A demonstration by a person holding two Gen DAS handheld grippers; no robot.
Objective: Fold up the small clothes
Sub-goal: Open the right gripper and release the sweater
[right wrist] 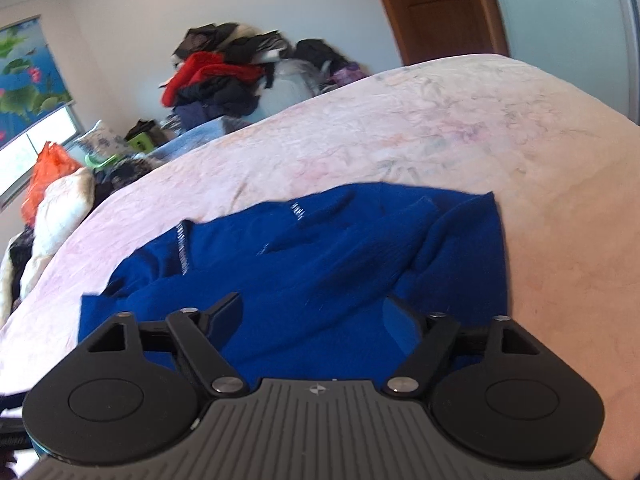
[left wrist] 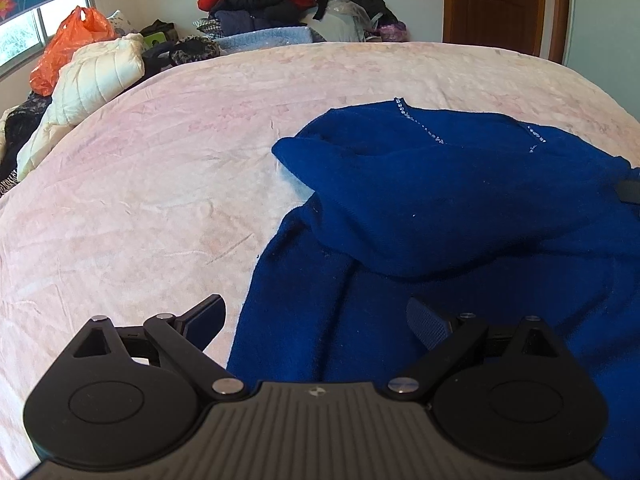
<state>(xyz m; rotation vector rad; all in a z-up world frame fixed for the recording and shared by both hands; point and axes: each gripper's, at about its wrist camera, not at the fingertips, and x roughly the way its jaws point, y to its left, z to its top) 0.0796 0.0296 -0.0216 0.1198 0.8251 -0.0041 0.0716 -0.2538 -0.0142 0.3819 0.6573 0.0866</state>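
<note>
A royal-blue knit sweater [left wrist: 440,208] with small rhinestone lines near its neck lies partly folded on the pale pink bed cover [left wrist: 152,184]; one sleeve lies across its body. My left gripper [left wrist: 316,320] is open and empty, hovering over the sweater's near left edge. In the right wrist view the sweater [right wrist: 320,260] spreads across the middle. My right gripper [right wrist: 312,316] is open and empty above the sweater's near part. A bit of the right gripper [left wrist: 630,190] shows at the far right of the left wrist view.
A heap of clothes [left wrist: 272,4] is stacked beyond the bed's far edge. A cream padded jacket [left wrist: 88,88] and an orange plastic bag [left wrist: 68,48] lie at the bed's left side by the window. A brown door [left wrist: 500,4] stands at the back right.
</note>
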